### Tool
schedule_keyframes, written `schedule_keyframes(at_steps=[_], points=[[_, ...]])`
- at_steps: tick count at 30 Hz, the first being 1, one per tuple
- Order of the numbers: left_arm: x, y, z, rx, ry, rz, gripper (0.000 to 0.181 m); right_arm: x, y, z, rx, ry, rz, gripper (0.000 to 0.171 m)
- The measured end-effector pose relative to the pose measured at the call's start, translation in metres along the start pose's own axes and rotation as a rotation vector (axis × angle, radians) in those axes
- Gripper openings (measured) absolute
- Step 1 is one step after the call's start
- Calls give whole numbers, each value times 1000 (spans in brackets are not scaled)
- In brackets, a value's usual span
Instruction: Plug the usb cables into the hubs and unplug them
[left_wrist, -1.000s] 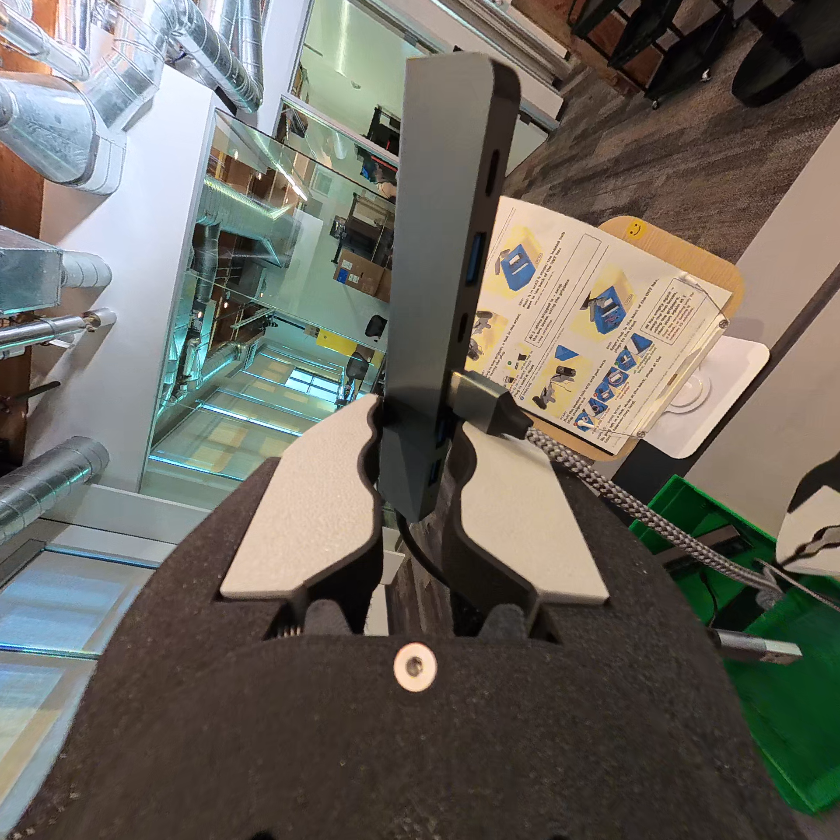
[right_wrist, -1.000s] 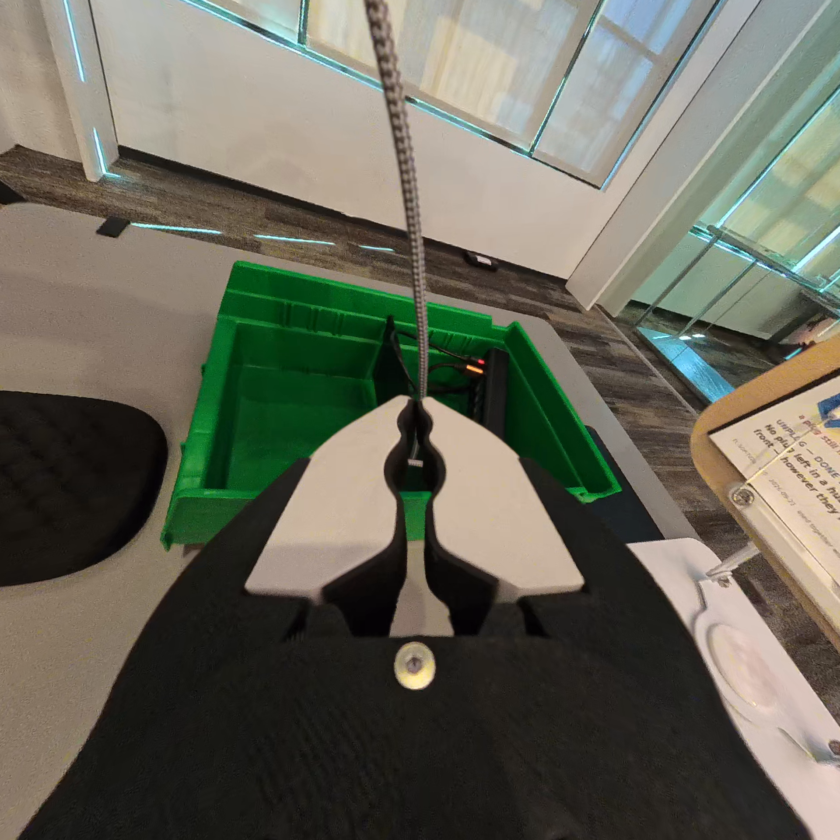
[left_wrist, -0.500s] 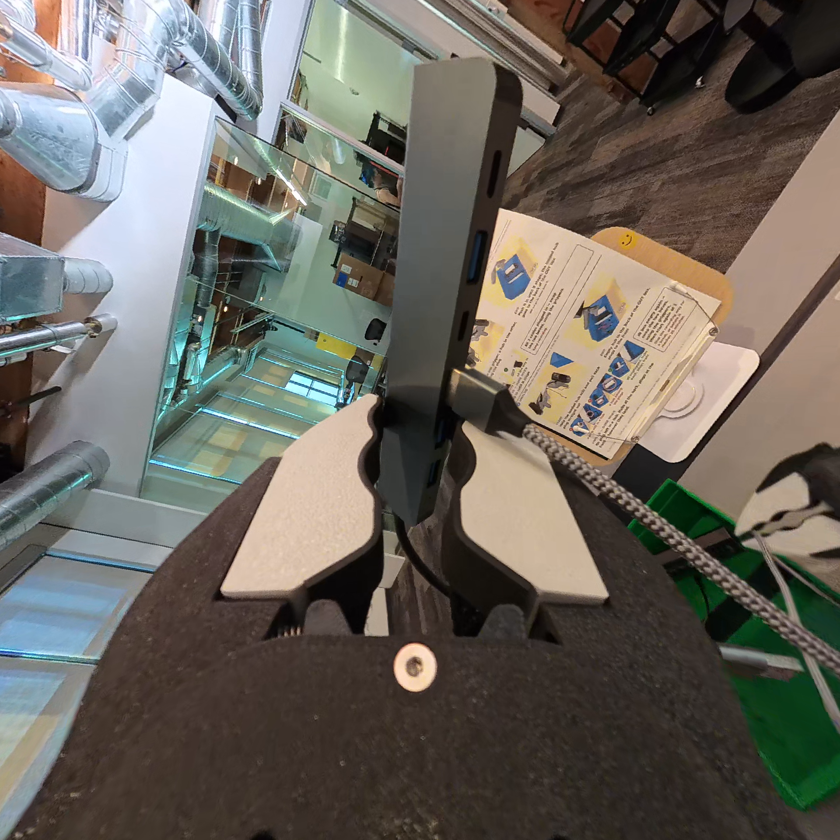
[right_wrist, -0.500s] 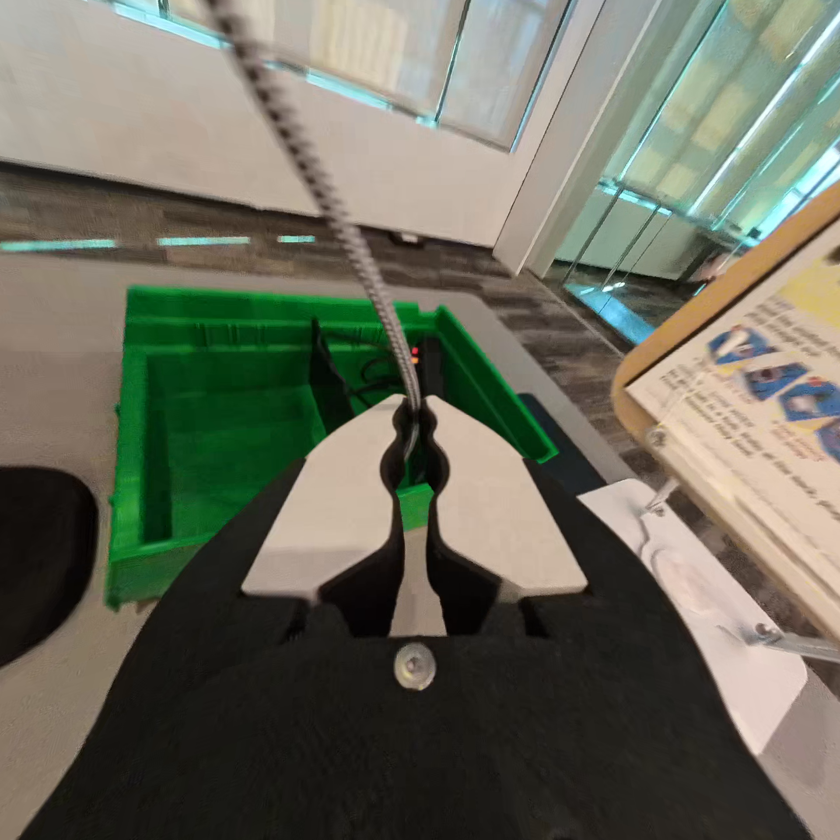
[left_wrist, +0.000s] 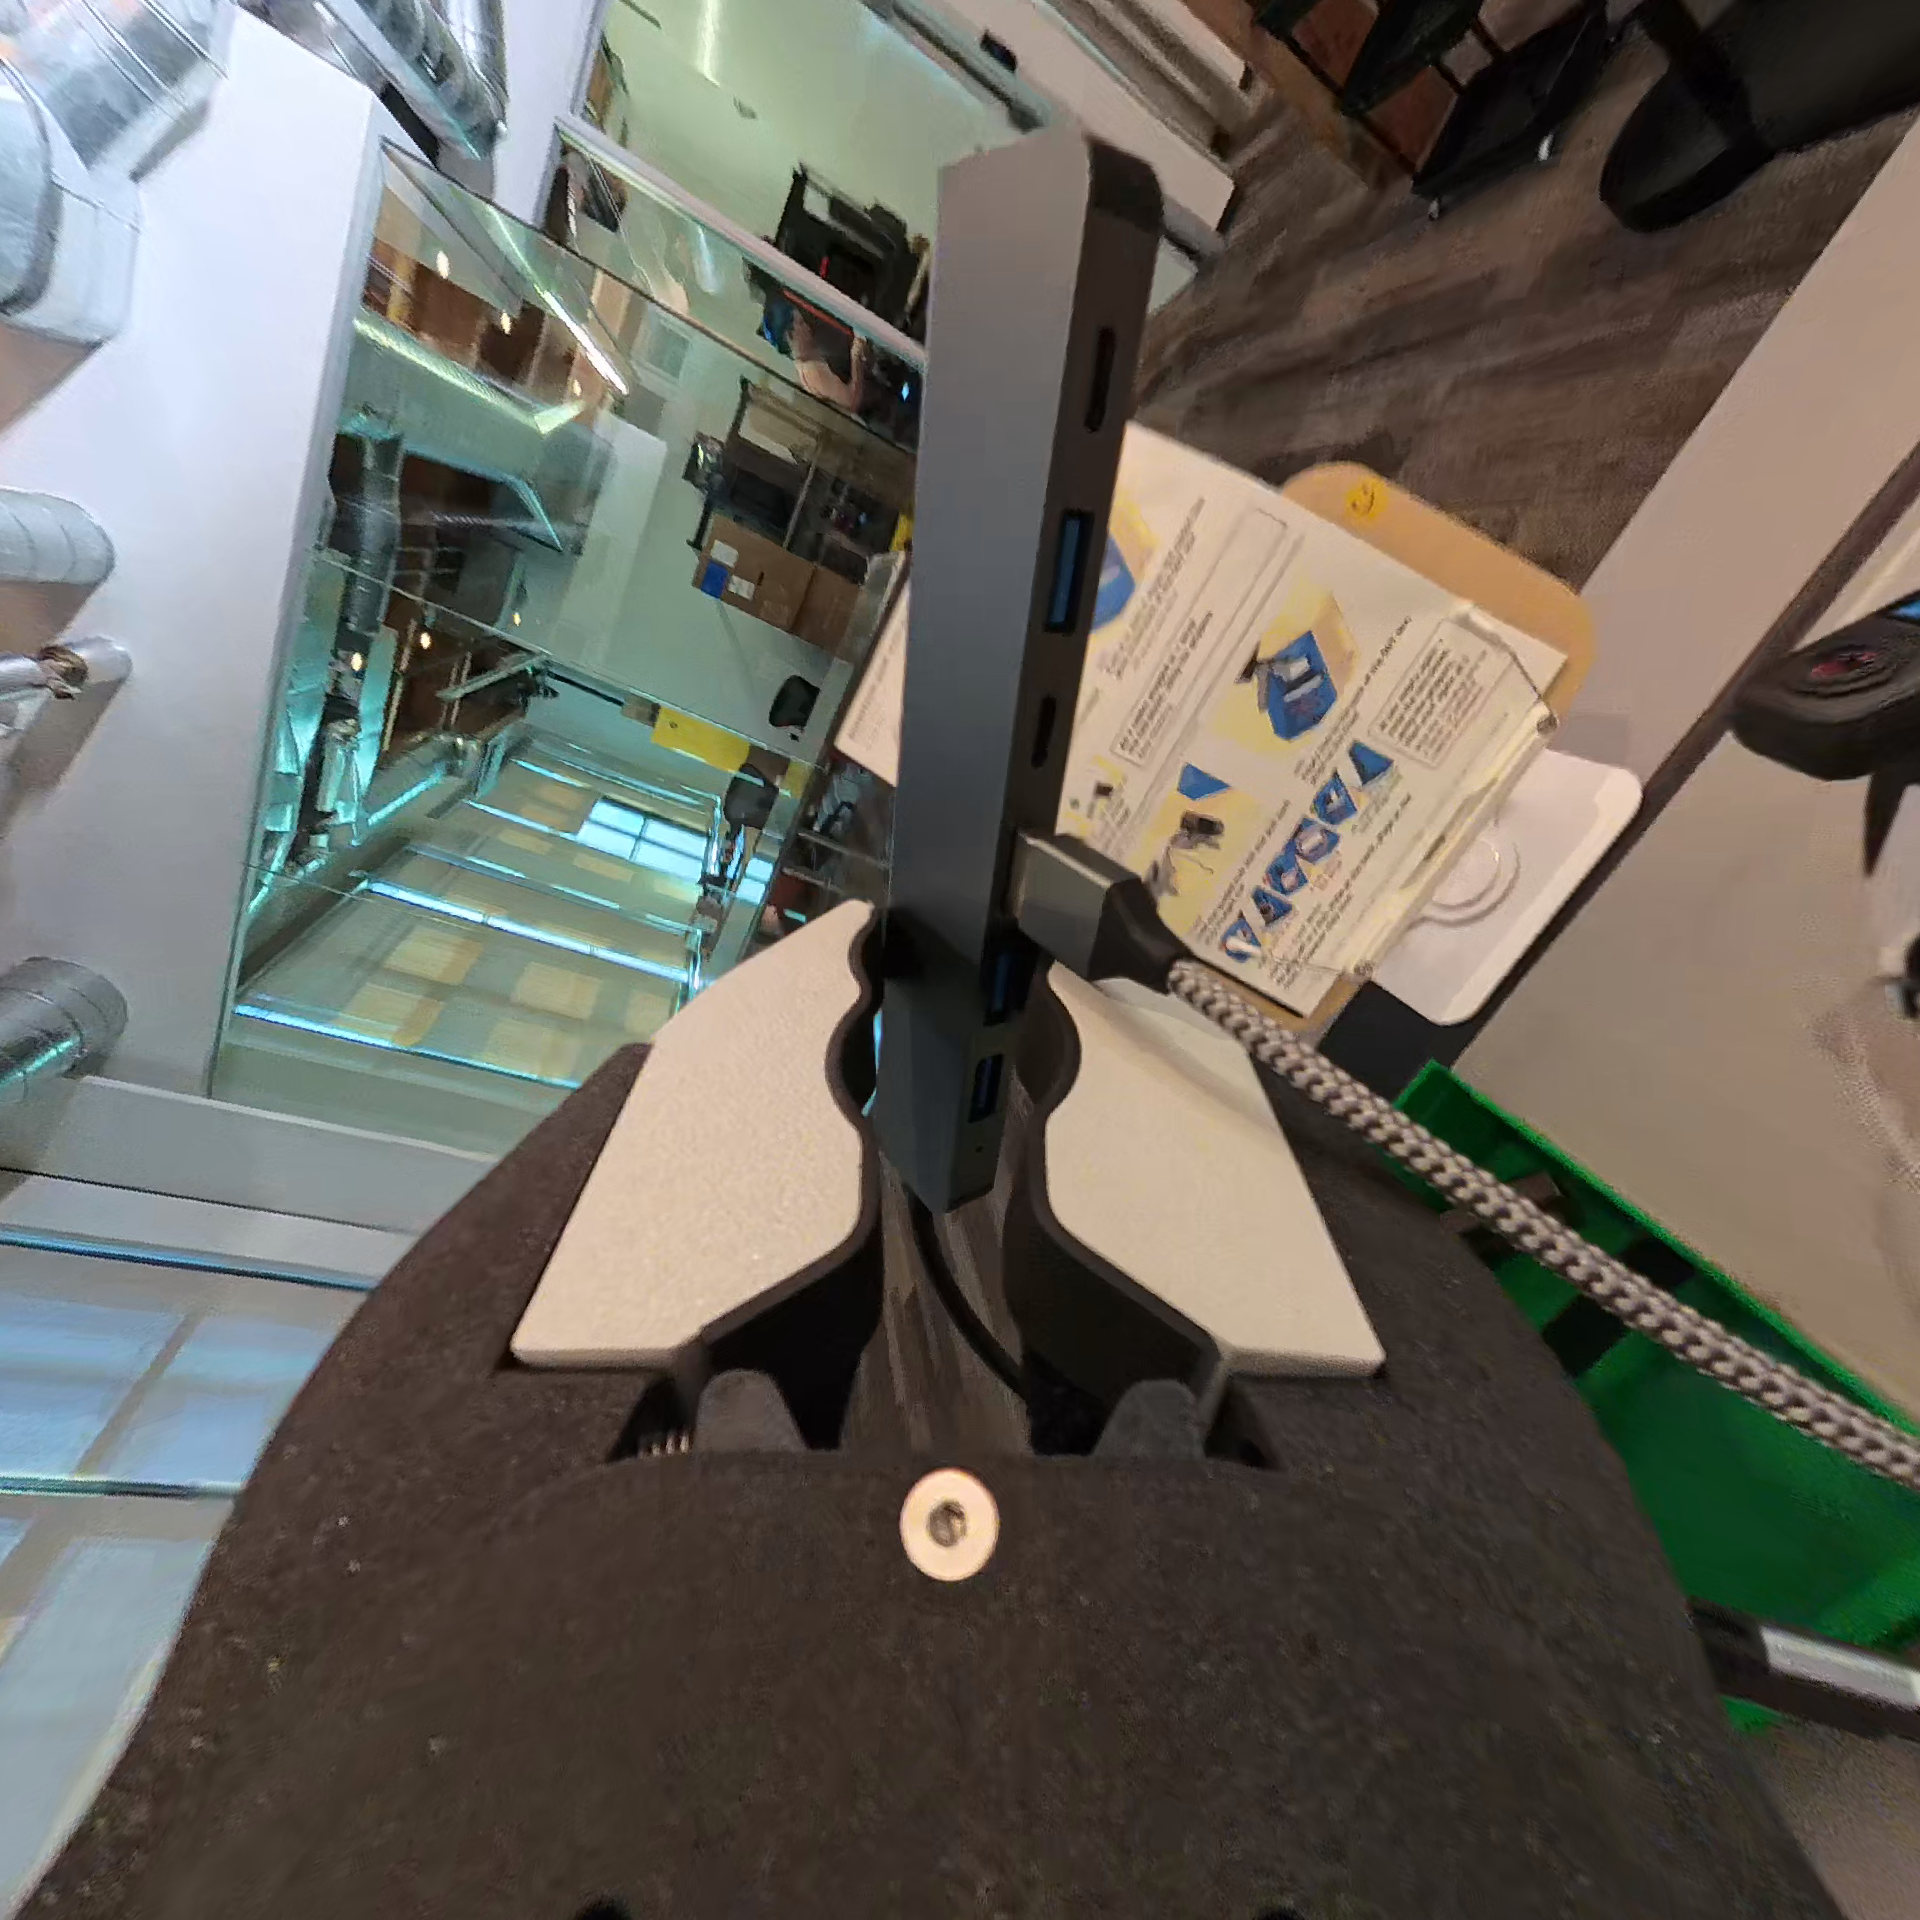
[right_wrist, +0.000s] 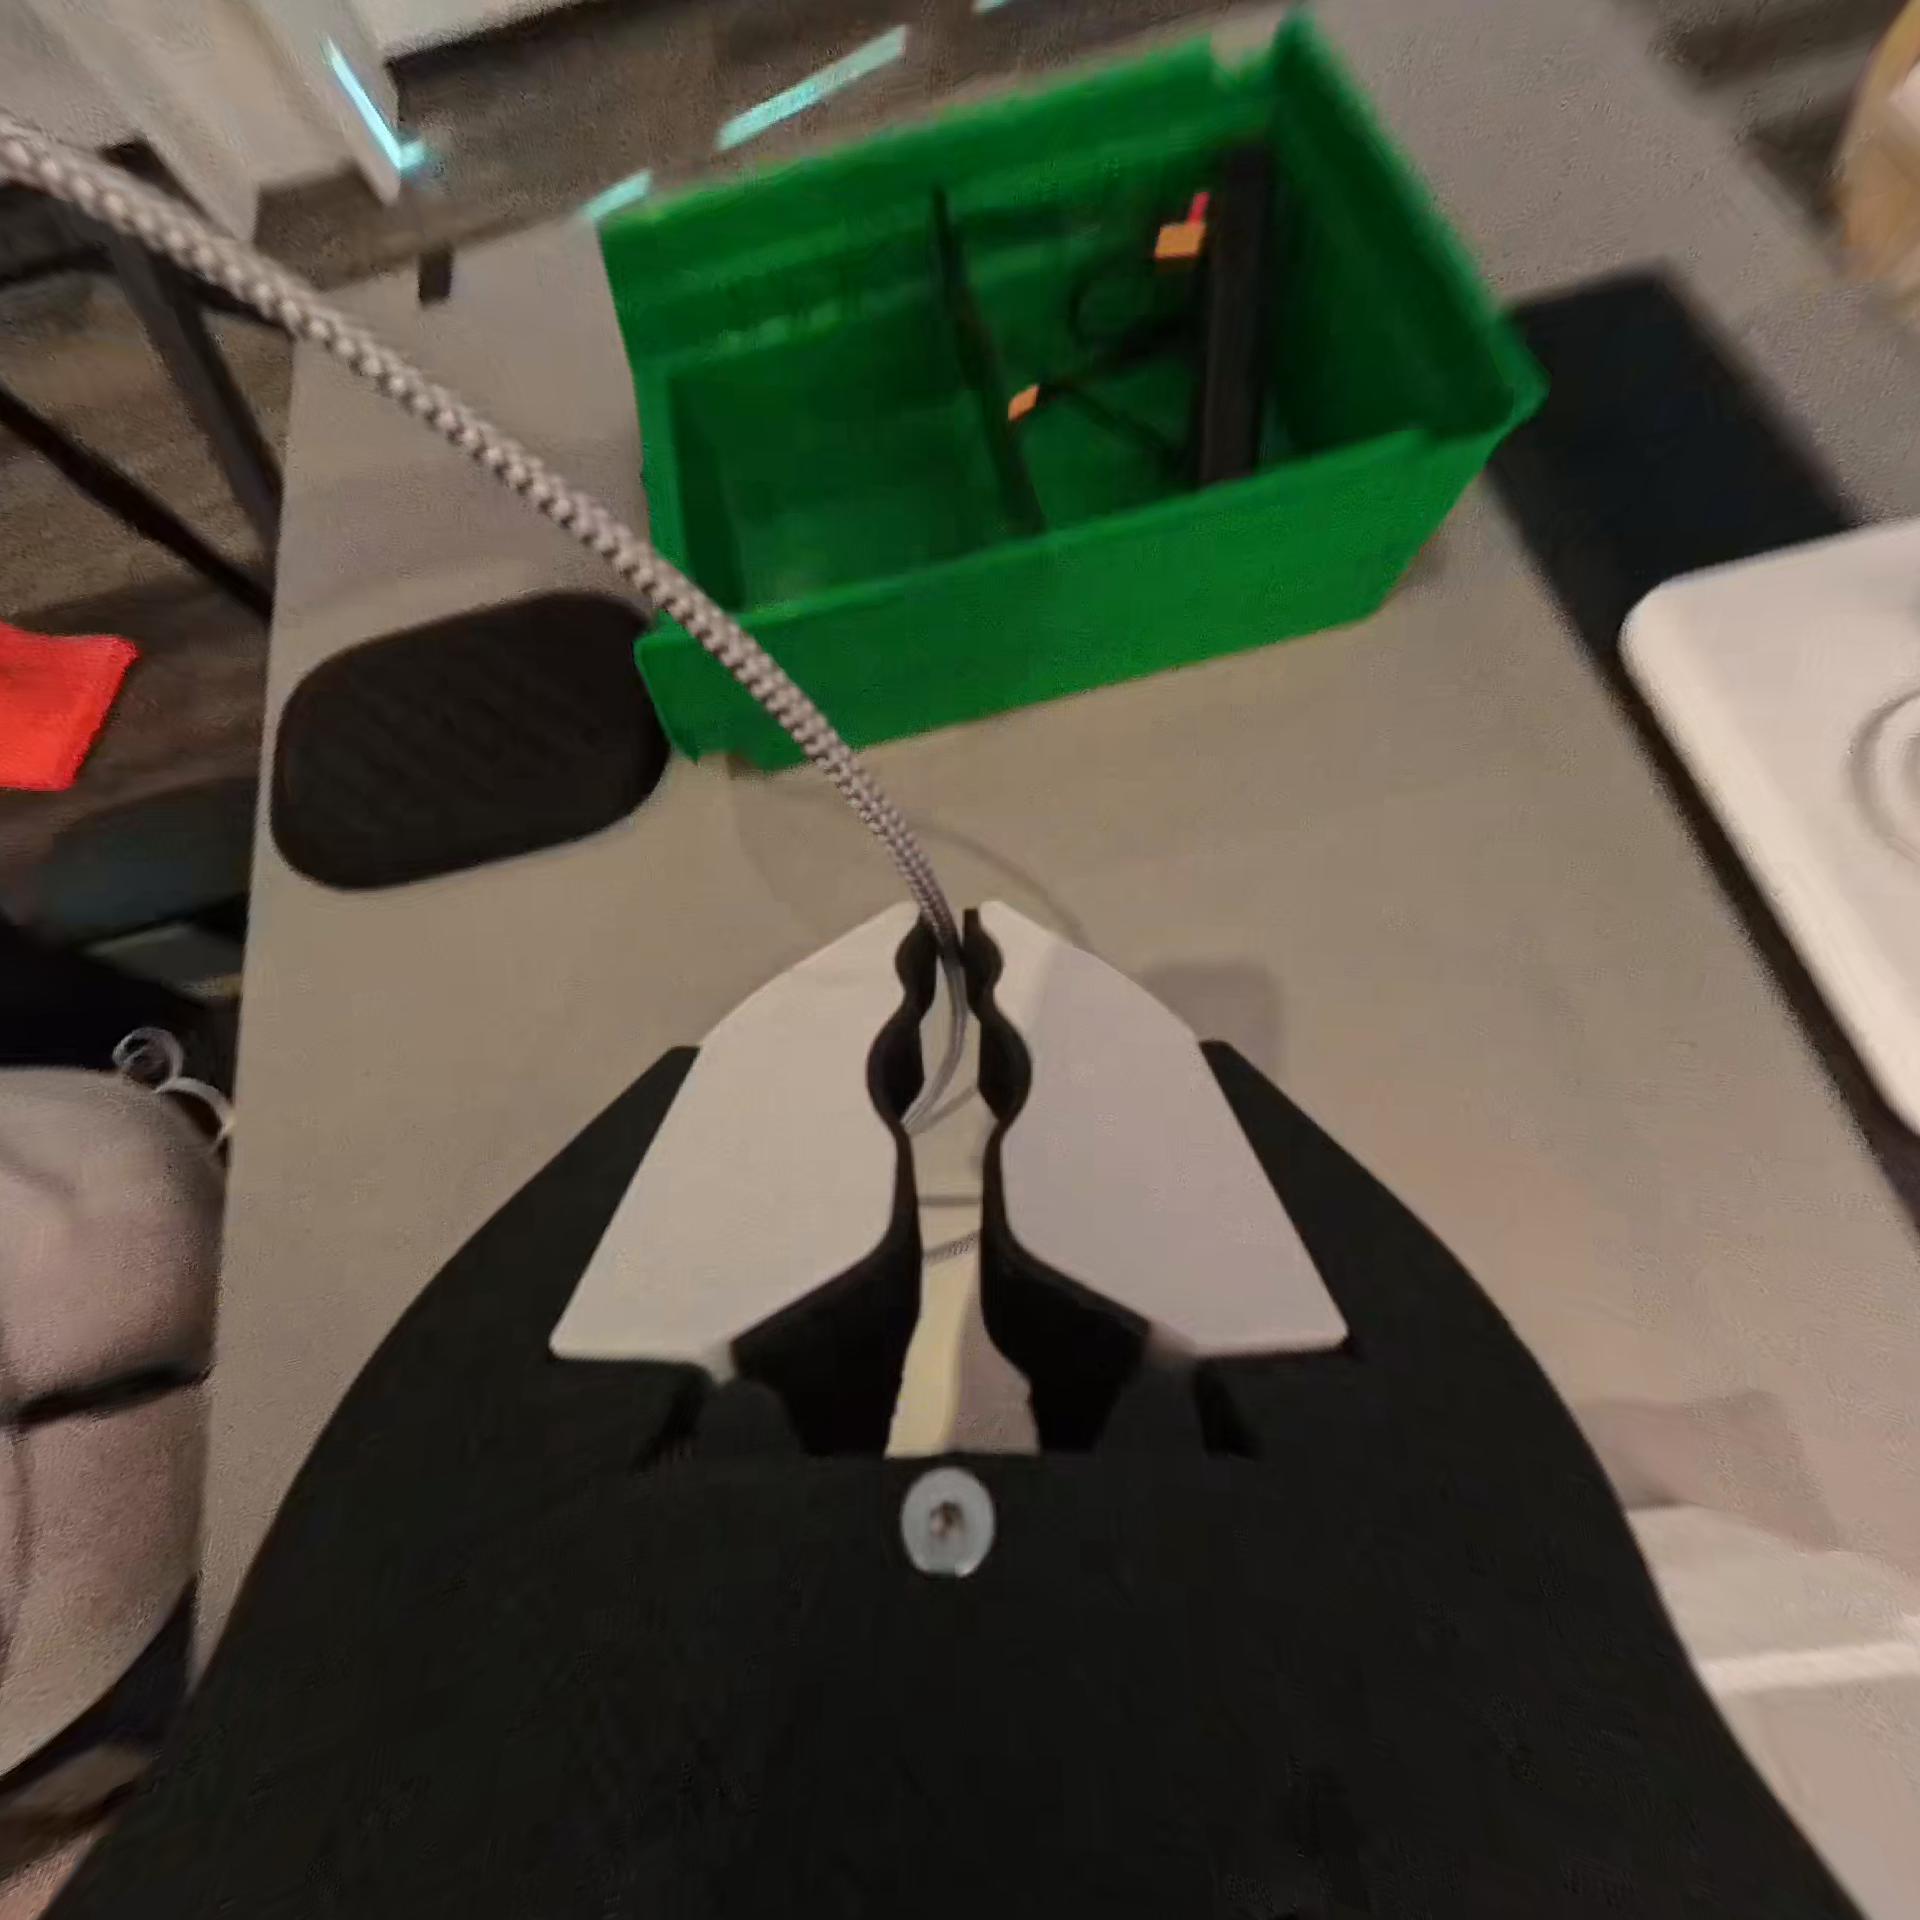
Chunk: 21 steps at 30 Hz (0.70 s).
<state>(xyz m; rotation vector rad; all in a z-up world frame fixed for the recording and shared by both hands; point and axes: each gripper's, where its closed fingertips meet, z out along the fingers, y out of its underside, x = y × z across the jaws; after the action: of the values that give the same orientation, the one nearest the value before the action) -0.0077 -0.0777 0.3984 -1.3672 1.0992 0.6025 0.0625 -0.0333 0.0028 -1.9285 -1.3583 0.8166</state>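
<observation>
The left gripper (left_wrist: 951, 997) clamps a slim matte-grey hub (left_wrist: 1003, 623) while the right gripper (right_wrist: 956, 925) pinches its plugged-in braided cable (right_wrist: 520, 478).

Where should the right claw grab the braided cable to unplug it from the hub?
Probably on the grey plug shell, not the braided cable. It juts sideways from the hub just above the left claw, so come from its cable side and pull straight out along it.

A grey tabletop (right_wrist: 1195, 831) carries a green bin (right_wrist: 1039, 623) near its far end. Just left of the bin lies a black pad (right_wrist: 457, 738), its edge close to the bin's corner. A white tray (right_wrist: 1787, 748) sits at the right, apart from the bin.
</observation>
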Motion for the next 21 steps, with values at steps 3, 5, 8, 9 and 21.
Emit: schedule_keyframes(at_steps=[3,5,8,9,21], points=[[34,35,28,-117,8,67,22,-2,38,10,-191,-141,172,20],[64,58,45,-161,20,102,22,-6,25,-3,-103,-203,273,21],[102,85,68,-160,-1,111,21,-7,-12,-41,150,-239,333,30],[115,92,75,-154,-6,98,21,-8,-27,-55,251,-249,350,38],[237,93,135,5,-86,161,17,2,-101,-98,849,-425,566,62]])
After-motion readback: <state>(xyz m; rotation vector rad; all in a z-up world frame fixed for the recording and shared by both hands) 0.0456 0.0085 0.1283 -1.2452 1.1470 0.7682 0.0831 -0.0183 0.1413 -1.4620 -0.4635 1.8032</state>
